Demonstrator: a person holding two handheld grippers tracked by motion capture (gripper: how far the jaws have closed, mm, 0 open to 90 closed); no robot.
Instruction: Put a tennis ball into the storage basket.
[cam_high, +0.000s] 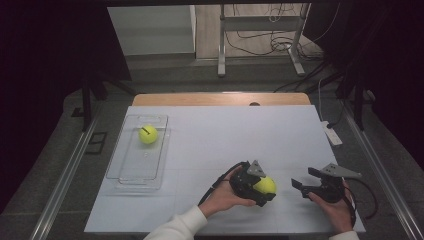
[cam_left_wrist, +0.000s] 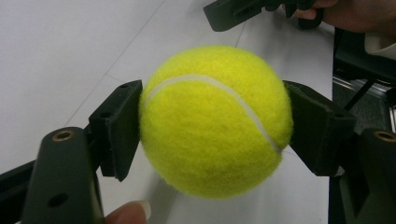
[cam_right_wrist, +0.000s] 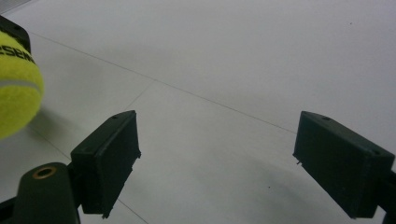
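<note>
2 tennis balls, left gripper (cam_high: 270, 189) fingers clamping 1 ball (cam_left_wrist: 215, 121), right gripper (cam_high: 305, 187) fingers wide

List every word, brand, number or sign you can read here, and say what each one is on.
"ESEM": black print, cut off by the frame edge, upside down in the right gripper view, on the tennis ball held in the left hand-held gripper.
A black mark on the other tennis ball in the clear tray: too small to read.
Nothing else legible.

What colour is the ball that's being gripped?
Bright yellow-green ball with a white seam, clearest in the left gripper view.
</note>
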